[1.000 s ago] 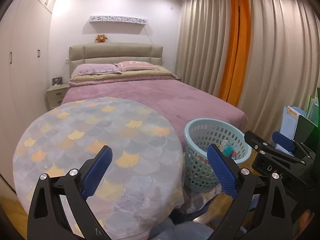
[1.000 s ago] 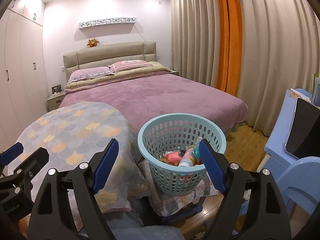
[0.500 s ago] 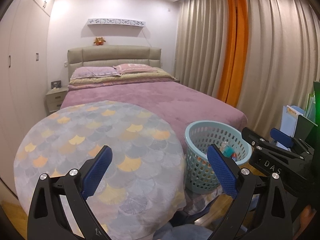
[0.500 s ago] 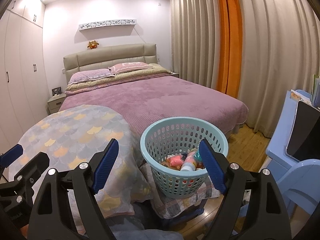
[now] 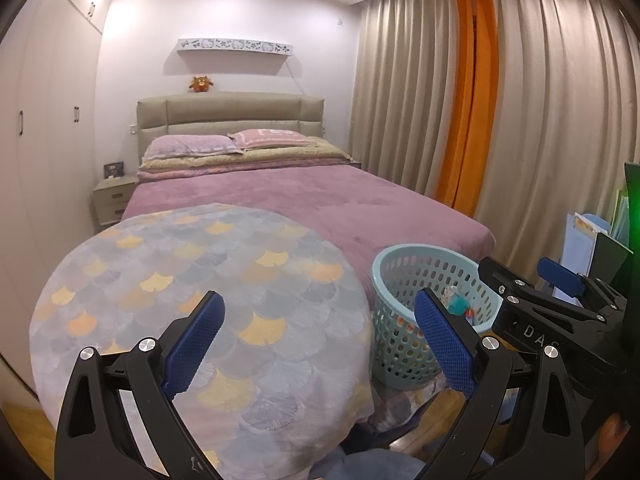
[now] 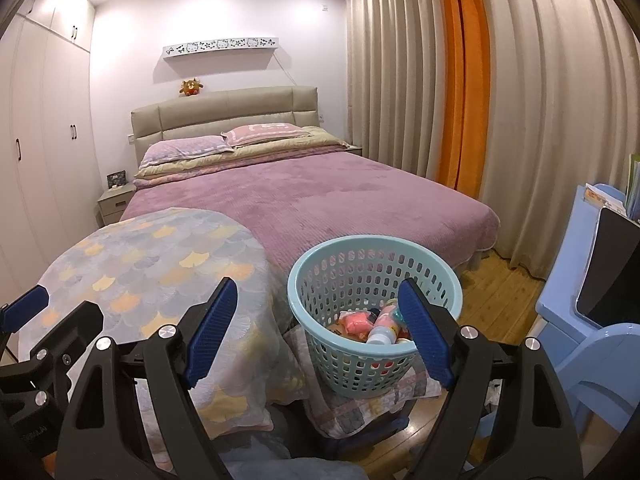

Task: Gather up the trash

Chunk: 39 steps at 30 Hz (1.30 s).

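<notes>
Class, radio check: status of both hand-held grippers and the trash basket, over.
Left hand-held gripper open, empty. Right hand-held gripper open, empty. Trash basket upright, bottles inside. Nothing in the way.

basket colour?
Light teal basket, perforated walls; clearest in the right wrist view.

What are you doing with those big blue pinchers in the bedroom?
Picking up trash. The left gripper and right gripper both have open jaws holding nothing. The blue basket next to the round table already has bottles and wrappers in it. No trash shows on the tablecloth.
</notes>
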### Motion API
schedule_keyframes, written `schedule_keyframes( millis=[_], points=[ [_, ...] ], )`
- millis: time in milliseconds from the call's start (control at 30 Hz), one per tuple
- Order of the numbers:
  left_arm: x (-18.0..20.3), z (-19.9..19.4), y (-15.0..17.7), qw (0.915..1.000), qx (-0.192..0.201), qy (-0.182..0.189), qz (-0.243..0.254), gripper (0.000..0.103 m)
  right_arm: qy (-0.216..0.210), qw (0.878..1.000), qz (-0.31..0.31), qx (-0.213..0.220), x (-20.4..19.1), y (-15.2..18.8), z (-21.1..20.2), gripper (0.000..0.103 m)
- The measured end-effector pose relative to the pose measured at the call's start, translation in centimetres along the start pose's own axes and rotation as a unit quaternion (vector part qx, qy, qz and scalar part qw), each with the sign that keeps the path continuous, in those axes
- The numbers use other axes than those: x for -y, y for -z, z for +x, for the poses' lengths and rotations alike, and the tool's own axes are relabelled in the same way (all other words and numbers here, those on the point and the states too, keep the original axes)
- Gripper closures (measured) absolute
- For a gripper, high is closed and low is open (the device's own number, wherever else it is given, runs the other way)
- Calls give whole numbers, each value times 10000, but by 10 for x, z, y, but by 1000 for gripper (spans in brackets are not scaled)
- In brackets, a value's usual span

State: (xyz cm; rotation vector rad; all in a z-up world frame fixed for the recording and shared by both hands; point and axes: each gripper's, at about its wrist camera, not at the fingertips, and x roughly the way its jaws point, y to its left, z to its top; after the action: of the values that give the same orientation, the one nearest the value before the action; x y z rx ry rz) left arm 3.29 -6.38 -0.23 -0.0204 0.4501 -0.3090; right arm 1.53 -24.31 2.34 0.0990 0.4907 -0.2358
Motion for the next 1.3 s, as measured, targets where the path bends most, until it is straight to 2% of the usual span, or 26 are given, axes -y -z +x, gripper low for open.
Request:
schedule_keyframes(
  millis=[1300],
  points=[
    [4, -5, -1, 10000, 5, 69, 43, 10, -74, 9999, 92, -48, 4, -2, -3, 25]
  ],
)
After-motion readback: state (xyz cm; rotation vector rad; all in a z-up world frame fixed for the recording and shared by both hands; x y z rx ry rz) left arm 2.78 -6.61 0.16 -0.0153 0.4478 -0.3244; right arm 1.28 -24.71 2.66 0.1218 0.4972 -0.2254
